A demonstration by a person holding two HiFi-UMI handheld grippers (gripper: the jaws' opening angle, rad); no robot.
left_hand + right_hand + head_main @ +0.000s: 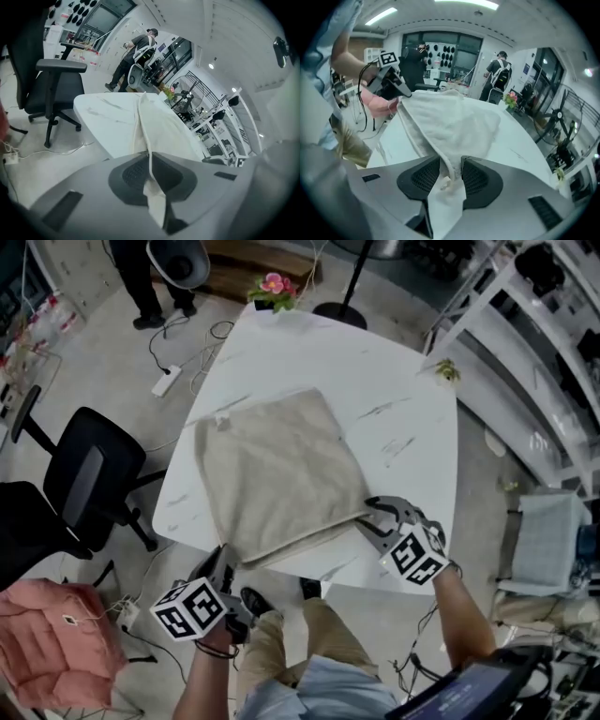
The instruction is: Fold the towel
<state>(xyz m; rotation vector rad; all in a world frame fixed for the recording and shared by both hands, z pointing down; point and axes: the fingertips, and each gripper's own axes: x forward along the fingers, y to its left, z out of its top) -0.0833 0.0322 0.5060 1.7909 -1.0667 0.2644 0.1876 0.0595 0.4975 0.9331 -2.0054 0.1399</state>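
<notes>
A beige towel lies folded on the white marble-look table, its near edge at the table's front. My left gripper is at the towel's near left corner, shut on it. In the left gripper view the cloth runs pinched between the pads of the left gripper. My right gripper holds the near right corner. In the right gripper view the thick hem sits clamped in the right gripper, and the left gripper shows at the far corner.
A black office chair stands left of the table, with a pink cushion nearer me. A flower pot sits at the table's far corner. White shelving runs along the right. A person stands at the far left.
</notes>
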